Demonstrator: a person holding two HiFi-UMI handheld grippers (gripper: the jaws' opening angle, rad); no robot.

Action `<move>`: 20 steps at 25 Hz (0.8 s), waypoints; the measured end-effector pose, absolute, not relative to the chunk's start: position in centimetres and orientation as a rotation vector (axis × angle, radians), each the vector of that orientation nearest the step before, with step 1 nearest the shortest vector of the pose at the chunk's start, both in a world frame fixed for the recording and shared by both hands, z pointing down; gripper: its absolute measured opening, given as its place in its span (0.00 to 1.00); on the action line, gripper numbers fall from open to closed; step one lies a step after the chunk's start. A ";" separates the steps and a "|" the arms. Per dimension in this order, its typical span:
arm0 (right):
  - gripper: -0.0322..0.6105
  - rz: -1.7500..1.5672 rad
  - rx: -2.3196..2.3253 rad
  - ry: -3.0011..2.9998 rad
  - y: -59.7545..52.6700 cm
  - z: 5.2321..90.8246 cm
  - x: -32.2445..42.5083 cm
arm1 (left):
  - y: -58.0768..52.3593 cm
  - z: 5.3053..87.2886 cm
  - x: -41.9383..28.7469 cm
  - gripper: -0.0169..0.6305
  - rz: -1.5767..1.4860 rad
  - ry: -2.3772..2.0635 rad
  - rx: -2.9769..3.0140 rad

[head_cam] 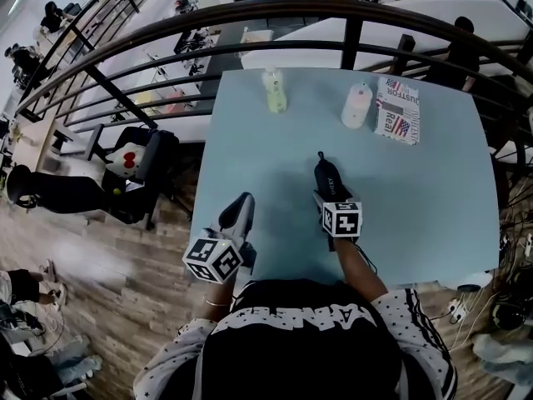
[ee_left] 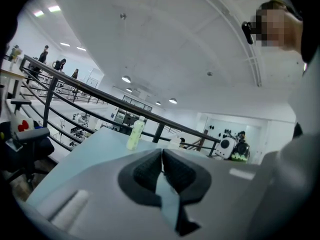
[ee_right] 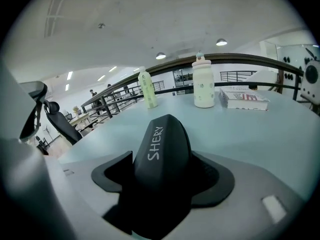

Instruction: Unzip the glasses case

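Head view only gives a dark glasses case [head_cam: 326,172] lying mid-table, with the right gripper [head_cam: 331,197] around its near end. The right gripper view is where you actually see the white SHERY lettering, and the jaws spread wide with pads pressed on the case's 2 sides. The left gripper [head_cam: 241,202] sits near the table's [head_cam: 433,198] front-left corner. Its own view shows the pads together, nothing in them. A green bottle [head_cam: 274,91], a white bottle [head_cam: 356,105] and a book [head_cam: 398,109] line the far edge by the railing [head_cam: 250,13]. Loads of bare tabletop right of the case.
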State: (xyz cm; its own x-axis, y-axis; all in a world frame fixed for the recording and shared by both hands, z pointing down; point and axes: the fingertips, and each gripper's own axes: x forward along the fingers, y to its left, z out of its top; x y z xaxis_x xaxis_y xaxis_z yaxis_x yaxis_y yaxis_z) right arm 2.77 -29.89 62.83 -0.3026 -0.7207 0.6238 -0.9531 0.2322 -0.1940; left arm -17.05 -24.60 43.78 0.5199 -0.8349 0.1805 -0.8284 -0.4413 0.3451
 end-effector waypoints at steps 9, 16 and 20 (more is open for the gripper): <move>0.60 0.772 1.575 -2.254 -29.7 59.3 3.2 | -24.5 44.6 -16.1 0.03 -0.085 -1.284 2.327; 0.60 0.727 1.570 -2.372 -28.9 55.9 4.4 | -23.9 45.2 -13.1 0.03 -0.102 -1.194 2.333; 0.60 0.673 1.569 -2.446 -28.7 53.0 5.2 | -23.5 44.7 -11.6 0.03 -0.143 -1.114 2.322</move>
